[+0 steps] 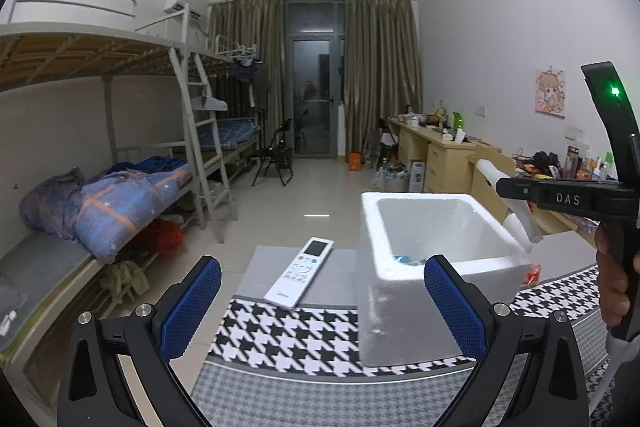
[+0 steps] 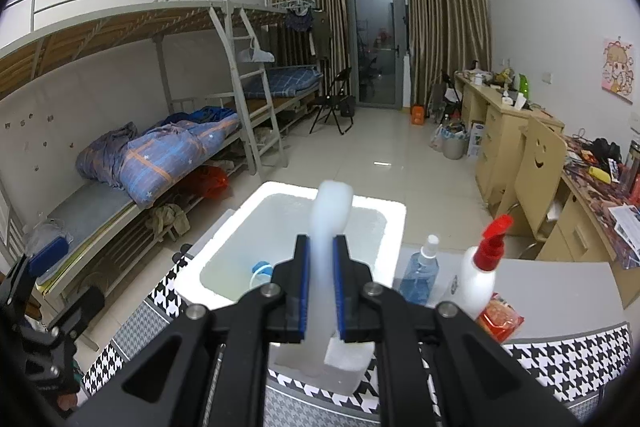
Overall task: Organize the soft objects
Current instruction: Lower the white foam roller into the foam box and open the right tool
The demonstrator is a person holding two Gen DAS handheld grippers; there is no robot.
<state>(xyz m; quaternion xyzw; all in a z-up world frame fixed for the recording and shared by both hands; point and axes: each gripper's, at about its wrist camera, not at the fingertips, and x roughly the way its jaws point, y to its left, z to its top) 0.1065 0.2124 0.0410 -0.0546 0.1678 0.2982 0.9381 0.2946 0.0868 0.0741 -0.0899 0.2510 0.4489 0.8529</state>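
My right gripper is shut on a bent strip of white soft foam. The strip sticks up and forward over the open white foam box. A small blue and white object lies in the box's near left corner. In the left wrist view the right gripper holds the foam strip at the foam box's far right rim. My left gripper stands wide open over the houndstooth cloth, left of the box, with nothing between its pads.
A white remote control lies on the table left of the box. To the box's right stand a blue spray bottle and a white bottle with a red trigger, beside a red packet. Bunk beds line the left wall and desks the right.
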